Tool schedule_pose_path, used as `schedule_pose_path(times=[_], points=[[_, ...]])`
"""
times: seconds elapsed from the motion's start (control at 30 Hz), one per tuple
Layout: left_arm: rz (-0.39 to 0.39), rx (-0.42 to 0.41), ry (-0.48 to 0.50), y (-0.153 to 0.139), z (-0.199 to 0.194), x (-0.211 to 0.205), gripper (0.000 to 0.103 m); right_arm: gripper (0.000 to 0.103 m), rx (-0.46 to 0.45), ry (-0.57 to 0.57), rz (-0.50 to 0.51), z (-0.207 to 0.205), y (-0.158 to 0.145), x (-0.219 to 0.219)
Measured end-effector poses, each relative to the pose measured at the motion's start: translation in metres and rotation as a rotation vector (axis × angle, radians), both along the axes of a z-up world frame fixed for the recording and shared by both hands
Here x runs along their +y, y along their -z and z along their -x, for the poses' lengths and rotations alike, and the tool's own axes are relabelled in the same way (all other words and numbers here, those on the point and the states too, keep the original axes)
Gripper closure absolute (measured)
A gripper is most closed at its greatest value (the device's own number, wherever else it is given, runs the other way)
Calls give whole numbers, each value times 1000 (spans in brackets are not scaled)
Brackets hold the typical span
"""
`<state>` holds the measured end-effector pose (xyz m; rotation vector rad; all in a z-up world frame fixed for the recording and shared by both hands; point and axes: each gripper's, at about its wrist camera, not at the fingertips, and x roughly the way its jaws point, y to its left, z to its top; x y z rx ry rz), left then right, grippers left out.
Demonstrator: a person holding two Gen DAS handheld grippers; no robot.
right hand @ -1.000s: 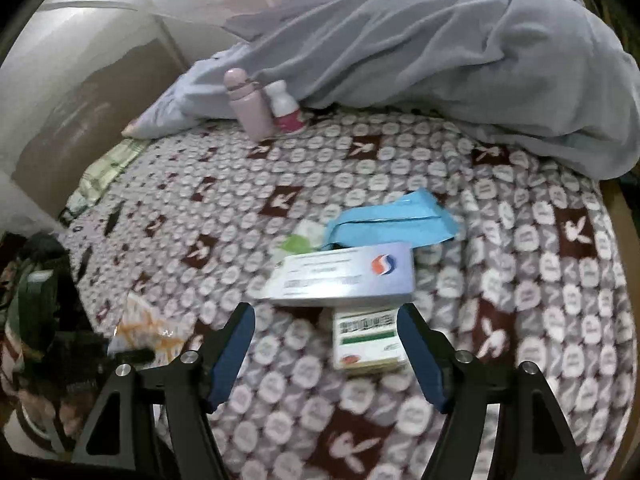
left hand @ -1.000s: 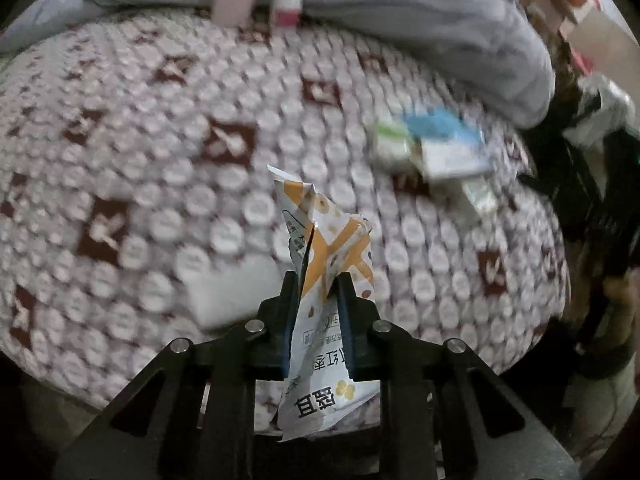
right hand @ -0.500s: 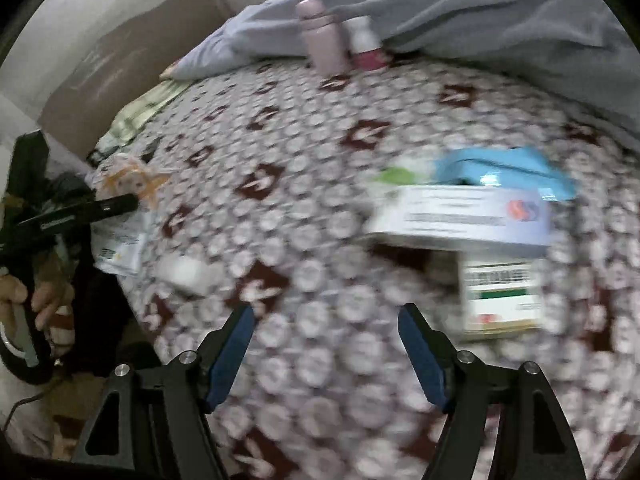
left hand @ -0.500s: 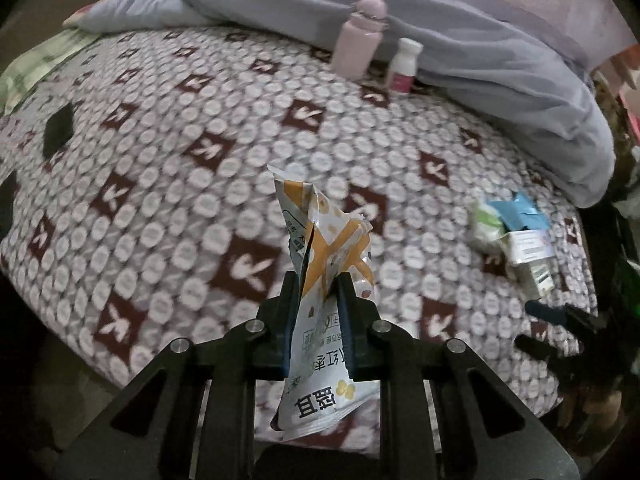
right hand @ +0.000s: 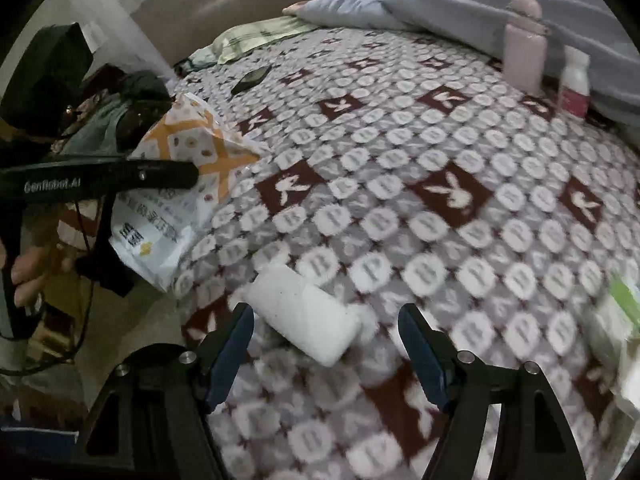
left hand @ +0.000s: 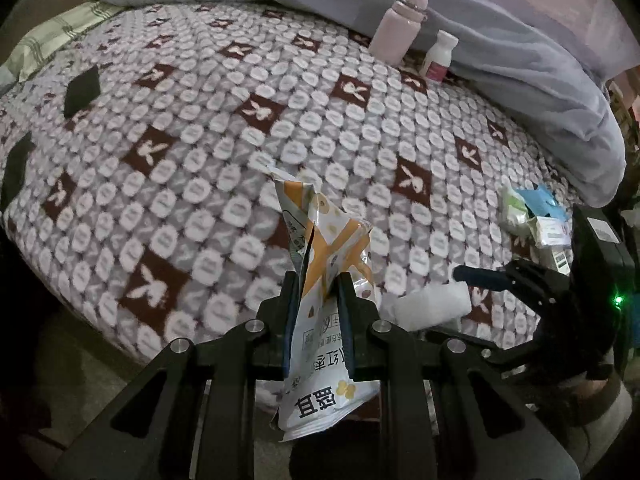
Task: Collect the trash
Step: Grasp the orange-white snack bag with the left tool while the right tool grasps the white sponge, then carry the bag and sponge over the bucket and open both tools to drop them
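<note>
Both of my views have swung across the bed since a second ago: the cluster of boxes that sat straight ahead of my right gripper has slid off to its far right edge, and a white wad of tissue now lies just ahead of that gripper's tips, roughly between them and a little toward its left finger, close to the near edge of the patterned blanket. Those right jaws stand wide apart with nothing pressed between the pads; I cannot tell whether the wad is touched. My left gripper is pinched narrow on the orange-and-white snack wrapper, which stands up above its tips and hangs down below them, crumpled, off the bed's near side. From the left wrist view the tissue sits just right of that gripper, with the right gripper's dark fingers reaching in beside it. Well beyond both grippers, against the blue-grey quilt, a pink bottle stands upright with a small white bottle just to its right. Far right of the left gripper, near the bed's edge, lies the pile of small boxes. A dark phone lies far ahead to the left in the right view.
</note>
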<state>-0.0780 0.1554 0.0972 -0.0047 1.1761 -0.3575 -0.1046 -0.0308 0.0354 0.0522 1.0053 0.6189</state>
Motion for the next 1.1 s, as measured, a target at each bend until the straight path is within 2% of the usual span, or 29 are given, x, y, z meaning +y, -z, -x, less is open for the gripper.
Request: schedule_pose_path(times=[0.03, 0.07, 0.1, 0.13, 0.17, 0.2, 0.4, 0.67, 0.87, 1.1], points=[[2, 3, 4, 1, 0, -2, 87, 33, 3, 1, -12, 0, 1, 1], [6, 8, 9, 3, 0, -6, 87, 49, 8, -5, -32, 3, 2, 3], [9, 11, 12, 5, 0, -8, 87, 59, 8, -9, -35, 6, 2, 4], [13, 15, 16, 6, 0, -11, 87, 60, -8, -4, -21, 11, 1, 6], [16, 20, 22, 7, 1, -16, 87, 67, -26, 3, -9, 16, -1, 6], [18, 21, 28, 8, 2, -20, 87, 69, -32, 11, -15, 20, -3, 4], [44, 6, 82, -2, 15, -53, 87, 71, -96, 133, -24, 55, -34, -37], [86, -5, 222, -15, 48, -130, 87, 71, -84, 410, -24, 122, -51, -132], [63, -20, 333, -18, 80, -192, 87, 71, -95, 565, -36, 166, -62, -191], [31, -65, 427, -26, 115, -248, 87, 71, -122, 688, -4, 210, -69, -235]])
